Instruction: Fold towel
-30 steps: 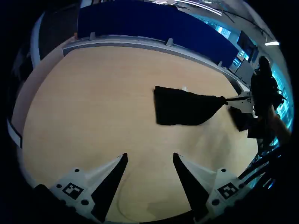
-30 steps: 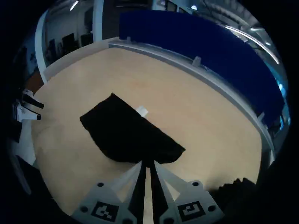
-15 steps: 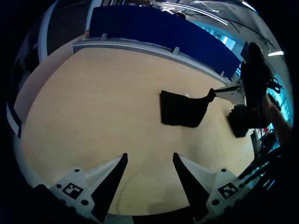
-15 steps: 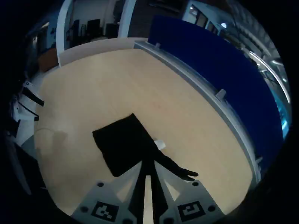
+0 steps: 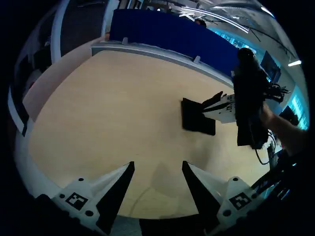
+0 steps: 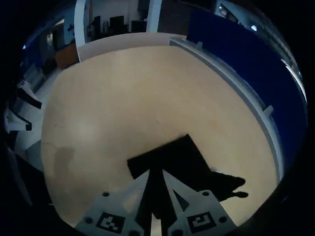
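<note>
A black towel (image 5: 195, 120) lies on the light wooden table (image 5: 118, 102), right of the middle in the left gripper view. My right gripper (image 6: 156, 174) is shut on an edge of the towel (image 6: 177, 155), holding it over the part that lies flat; a loose flap (image 6: 230, 185) trails to the right. In the left gripper view that same right gripper (image 5: 204, 109) hangs over the towel, held by a hand (image 5: 271, 118). My left gripper (image 5: 157, 165) stands open near the table's front edge with nothing between its fingers, well short of the towel.
A blue partition (image 5: 169, 33) with a pale rail runs along the table's far edge. In the right gripper view the left gripper (image 6: 21, 110) shows at the far left. Cables (image 5: 267, 149) hang past the table's right side.
The right gripper has carried the towel's edge across and over the flat part, so the towel now looks about half as wide. The left gripper stays open.
</note>
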